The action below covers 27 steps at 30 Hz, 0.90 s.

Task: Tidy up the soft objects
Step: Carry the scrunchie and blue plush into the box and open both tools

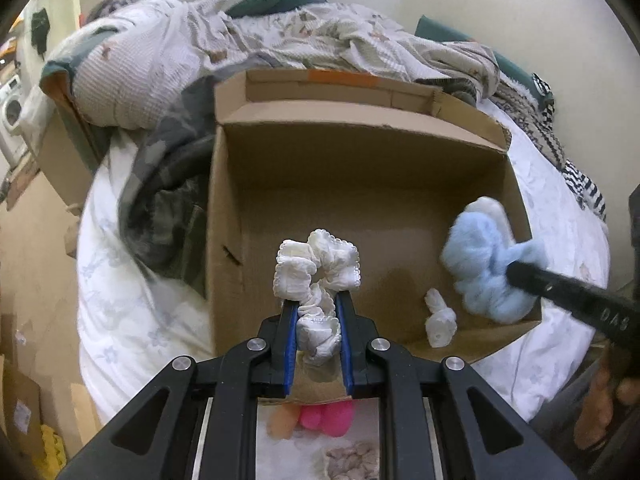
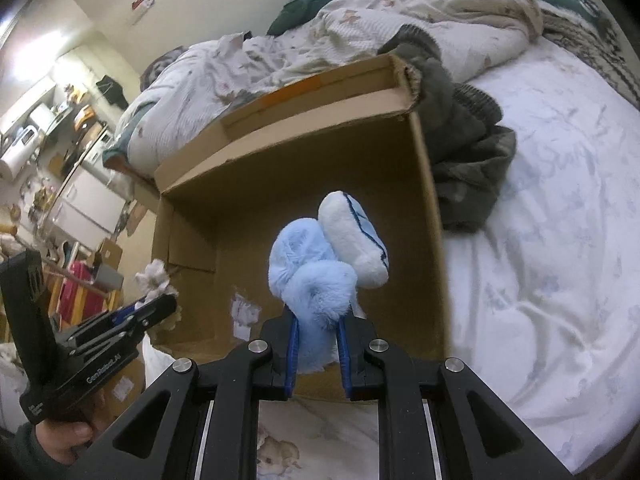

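- On the far left, at about 9 o'clock from the box, I see a dark grey garment [image 1: 160,184] heaped on the white bedsheet [image 1: 120,300], pressed against the box's left wall.
- My left gripper [image 1: 317,312] is clenched on a white ruffled scrunchie [image 1: 318,276] — its loop stands up above the fingertips, held over the near part of the cardboard box [image 1: 224,200].
- The box sits open on the bed, its far flap folded back at 12 o'clock toward a rumpled patterned blanket [image 1: 280,36].
- On the box floor, at about 4 o'clock from the scrunchie, lies a small white cloth piece [image 1: 440,320].
- At 3 o'clock, my right gripper [image 2: 317,320] is closed around a light blue plush toy [image 2: 312,264] — in the left wrist view the toy [image 1: 488,264] hangs just inside the box's right wall.
- From the right wrist view, a paler, whitish part of the plush with a dark blue seam juts up at 1 o'clock, and the toy hovers over the box interior, clear of the floor.
- Below my left gripper, outside the box at 6 o'clock, a pink fuzzy object [image 1: 328,418] rests on the bed.
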{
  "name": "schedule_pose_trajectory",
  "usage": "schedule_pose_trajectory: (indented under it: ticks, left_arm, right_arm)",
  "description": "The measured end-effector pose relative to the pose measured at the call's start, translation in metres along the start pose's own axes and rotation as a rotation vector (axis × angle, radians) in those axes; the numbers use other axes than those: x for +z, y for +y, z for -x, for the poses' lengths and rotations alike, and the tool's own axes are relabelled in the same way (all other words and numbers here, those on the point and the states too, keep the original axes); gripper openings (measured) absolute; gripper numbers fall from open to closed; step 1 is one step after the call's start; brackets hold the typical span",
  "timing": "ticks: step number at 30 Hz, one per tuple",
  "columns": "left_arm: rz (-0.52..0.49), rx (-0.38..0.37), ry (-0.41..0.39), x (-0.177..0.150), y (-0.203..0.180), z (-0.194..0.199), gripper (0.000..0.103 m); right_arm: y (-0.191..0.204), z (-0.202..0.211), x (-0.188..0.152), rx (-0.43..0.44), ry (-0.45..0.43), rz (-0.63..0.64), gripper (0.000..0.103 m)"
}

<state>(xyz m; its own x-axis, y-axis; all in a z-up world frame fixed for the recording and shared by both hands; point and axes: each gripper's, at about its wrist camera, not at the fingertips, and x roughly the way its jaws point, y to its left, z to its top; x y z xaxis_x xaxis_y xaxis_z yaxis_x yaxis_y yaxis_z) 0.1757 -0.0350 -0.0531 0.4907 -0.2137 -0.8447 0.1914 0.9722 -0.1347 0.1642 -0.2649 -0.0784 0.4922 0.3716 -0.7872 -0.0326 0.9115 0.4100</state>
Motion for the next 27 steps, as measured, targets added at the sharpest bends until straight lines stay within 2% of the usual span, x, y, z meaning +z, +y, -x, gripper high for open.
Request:
schedule_pose_trajectory:
  ticks: [7, 13, 14, 16, 17, 18, 20, 22, 23, 24, 25, 26, 27]
  left_arm:
    - [0.020, -0.020, 0.027, 0.000, 0.000, -0.013, 0.017]
    - [0.027, -0.036, 0.050, -0.001, -0.002, -0.017, 0.026]
    - [0.023, -0.035, 0.052, 0.000, -0.004, -0.017, 0.029]
    - [0.022, -0.026, 0.046, 0.000, -0.005, -0.015, 0.045]
    - [0.022, -0.022, 0.038, 0.000, -0.005, -0.013, 0.056]
    - [0.022, -0.017, 0.027, 0.000, -0.005, -0.012, 0.061]
    - [0.018, -0.006, 0.015, 0.000, -0.005, -0.008, 0.063]
    - [0.003, 0.000, 0.009, -0.001, -0.006, -0.008, 0.063]
    - [-0.010, 0.015, 0.009, -0.002, -0.007, -0.009, 0.063]
    - [-0.016, 0.028, 0.009, -0.003, -0.007, -0.009, 0.063]
    - [-0.016, 0.034, 0.008, -0.003, -0.007, -0.009, 0.063]
    - [-0.013, 0.035, 0.001, -0.004, -0.006, -0.007, 0.063]
    - [-0.011, 0.032, -0.003, -0.004, -0.006, -0.006, 0.063]
  right_arm:
    - [0.005, -0.017, -0.004, 0.016, 0.071, -0.011, 0.019]
    - [0.009, -0.022, -0.005, 0.002, 0.083, 0.001, 0.019]
    - [0.010, -0.023, -0.005, 0.001, 0.083, 0.003, 0.019]
    - [0.011, -0.025, -0.004, 0.005, 0.084, -0.004, 0.019]
    - [0.011, -0.025, -0.005, 0.004, 0.083, -0.005, 0.019]
    - [0.012, -0.026, -0.005, 0.005, 0.085, -0.005, 0.019]
    - [0.014, -0.028, -0.004, 0.011, 0.091, -0.006, 0.020]
    - [0.013, -0.028, -0.005, 0.006, 0.101, -0.013, 0.029]
    - [0.013, -0.028, -0.005, 0.004, 0.106, -0.018, 0.040]
    - [0.012, -0.026, -0.005, 0.006, 0.105, -0.024, 0.062]
    - [0.012, -0.024, -0.004, 0.006, 0.091, -0.031, 0.072]
    - [0.012, -0.020, -0.003, 0.003, 0.070, -0.033, 0.078]
    - [0.013, -0.017, -0.002, -0.006, 0.057, -0.032, 0.078]
